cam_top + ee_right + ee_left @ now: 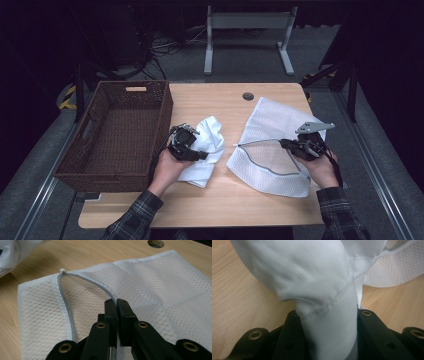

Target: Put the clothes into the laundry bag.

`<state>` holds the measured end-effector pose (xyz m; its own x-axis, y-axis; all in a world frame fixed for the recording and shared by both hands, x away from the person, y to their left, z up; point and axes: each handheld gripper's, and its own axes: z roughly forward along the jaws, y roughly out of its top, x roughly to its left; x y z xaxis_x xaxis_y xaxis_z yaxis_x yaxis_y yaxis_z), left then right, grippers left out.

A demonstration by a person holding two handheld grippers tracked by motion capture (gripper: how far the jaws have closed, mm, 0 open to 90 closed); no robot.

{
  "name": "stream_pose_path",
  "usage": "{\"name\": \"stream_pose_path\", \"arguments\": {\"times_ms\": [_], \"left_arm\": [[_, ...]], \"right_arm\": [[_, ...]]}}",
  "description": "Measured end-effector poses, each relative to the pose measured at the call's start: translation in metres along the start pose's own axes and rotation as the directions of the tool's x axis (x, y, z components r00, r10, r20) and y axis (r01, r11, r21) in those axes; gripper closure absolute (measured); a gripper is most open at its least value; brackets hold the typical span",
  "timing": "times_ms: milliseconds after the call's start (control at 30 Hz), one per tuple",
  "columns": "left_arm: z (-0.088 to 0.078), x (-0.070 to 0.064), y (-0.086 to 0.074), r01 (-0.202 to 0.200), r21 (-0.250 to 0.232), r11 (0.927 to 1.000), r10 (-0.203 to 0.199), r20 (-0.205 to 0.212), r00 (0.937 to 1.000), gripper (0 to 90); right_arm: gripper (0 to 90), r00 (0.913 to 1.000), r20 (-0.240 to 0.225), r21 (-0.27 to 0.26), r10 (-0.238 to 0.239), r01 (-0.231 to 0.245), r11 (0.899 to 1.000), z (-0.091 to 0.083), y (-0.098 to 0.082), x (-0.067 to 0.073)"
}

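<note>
- Left gripper (196,141) clamps the white cloth (207,150), mid-table beside the basket (160,107).
- Right gripper (117,305) pinches the mesh bag's (280,135) zipper edge (100,286), holding the mouth open.
- Keep that edge high; feed cloth in low.

A plain white crumpled cotton cloth (312,277) sits between black jaws with brass-coloured rivets. The white netted mesh laundry bag (155,287), diamond-patterned, has a grey zip edging (65,302) pinched in the other black jaws. Beneath both lies the pale wood-grain tabletop (220,100); left of it, a dark brown woven wicker basket (100,165).
</note>
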<state>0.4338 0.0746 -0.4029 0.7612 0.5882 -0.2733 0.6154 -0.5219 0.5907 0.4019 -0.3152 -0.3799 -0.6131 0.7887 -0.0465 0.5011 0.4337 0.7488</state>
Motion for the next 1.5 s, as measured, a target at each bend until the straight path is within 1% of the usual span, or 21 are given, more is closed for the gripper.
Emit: {"name": "stream_pose_path", "arguments": {"times_ms": [133,233,267,333,433,667,833,933,1033,1067,1100,1167,1233,1267,1300,1367,1433,1467,1500], "left_arm": [[-0.009,-0.006,0.001,-0.02,-0.016,0.9997,0.02,0.021,0.9996,72.5],[-0.013,-0.008,0.002,-0.023,-0.019,0.9996,0.024,0.026,0.9994,72.4],[-0.015,-0.009,0.002,-0.026,-0.025,0.9993,0.027,0.035,0.999,72.4],[-0.017,-0.01,0.003,-0.036,-0.029,0.9989,0.037,0.039,0.9986,72.4],[-0.019,-0.012,0.003,-0.039,-0.035,0.9986,0.041,0.043,0.9982,72.5],[-0.022,-0.017,0.003,-0.066,-0.035,0.9972,0.068,0.055,0.9962,72.4],[-0.021,-0.021,0.004,-0.083,-0.027,0.9961,0.085,0.07,0.9939,72.5],[-0.021,-0.023,0.004,-0.089,-0.029,0.9956,0.091,0.075,0.993,72.4],[-0.018,-0.027,0.005,-0.107,-0.025,0.994,0.109,0.094,0.9896,72.5],[-0.018,-0.027,0.005,-0.107,-0.025,0.994,0.109,0.094,0.9896,72.5],[-0.017,-0.029,0.006,-0.115,-0.016,0.9932,0.116,0.092,0.989,72.5],[-0.013,-0.032,0.007,-0.128,-0.008,0.9917,0.129,0.102,0.9865,72.4],[-0.011,-0.035,0.008,-0.137,-0.001,0.9905,0.137,0.1,0.9855,72.5],[-0.01,-0.036,0.008,-0.143,-0.001,0.9898,0.142,0.108,0.9839,72.4],[-0.009,-0.037,0.008,-0.143,0.003,0.9897,0.142,0.112,0.9835,72.5],[-0.005,-0.041,0.009,-0.165,0.016,0.9862,0.162,0.111,0.9806,72.4],[-0.001,-0.044,0.009,-0.167,0.03,0.9855,0.162,0.12,0.9794,72.4],[0.001,-0.045,0.009,-0.175,0.031,0.984,0.17,0.128,0.9771,72.5],[0.004,-0.047,0.01,-0.181,0.039,0.9826,0.175,0.128,0.9762,72.5]], "right_arm": [[87.7,0.9999,0.002,-0.003,0.01,-0.01,1.0,0.0,0.0,-0.001],[87.8,0.9999,0.004,-0.005,0.013,-0.013,1.0,0.001,0.001,-0.002],[87.8,0.9998,0.005,-0.008,0.017,-0.017,1.0,0.002,0.003,-0.002],[87.8,0.9998,0.005,-0.013,0.02,-0.02,1.0,0.003,0.005,-0.002],[87.8,0.9999,0.0,-0.016,0.016,-0.016,1.0,0.006,0.009,0.001],[87.7,0.9998,-0.007,-0.021,0.019,-0.019,1.0,0.013,0.019,0.005],[87.7,0.9997,-0.016,-0.02,0.018,-0.019,1.0,0.022,0.026,0.009],[87.8,0.9995,-0.021,-0.025,0.022,-0.023,0.999,0.023,0.028,0.01],[87.7,0.9993,-0.03,-0.041,0.024,-0.025,0.999,0.025,0.034,0.013],[87.7,0.9993,-0.03,-0.041,0.024,-0.025,0.999,0.025,0.034,0.013],[87.7,0.9991,-0.036,-0.043,0.023,-0.025,0.999,0.025,0.035,0.013],[87.8,0.9989,-0.038,-0.048,0.028,-0.03,0.998,0.026,0.038,0.014],[87.7,0.9988,-0.039,-0.051,0.03,-0.032,0.998,0.027,0.04,0.015],[87.7,0.9985,-0.044,-0.053,0.032,-0.035,0.998,0.027,0.041,0.016],[87.7,0.9986,-0.046,-0.058,0.028,-0.031,0.998,0.026,0.042,0.017],[87.8,0.9987,-0.047,-0.062,0.02,-0.023,0.998,0.026,0.044,0.018],[87.7,0.9988,-0.047,-0.067,0.015,-0.018,0.998,0.025,0.045,0.02],[87.7,0.9988,-0.047,-0.068,0.015,-0.018,0.998,0.025,0.046,0.02],[87.7,0.9987,-0.049,-0.068,0.012,-0.015,0.998,0.025,0.046,0.02]]}}
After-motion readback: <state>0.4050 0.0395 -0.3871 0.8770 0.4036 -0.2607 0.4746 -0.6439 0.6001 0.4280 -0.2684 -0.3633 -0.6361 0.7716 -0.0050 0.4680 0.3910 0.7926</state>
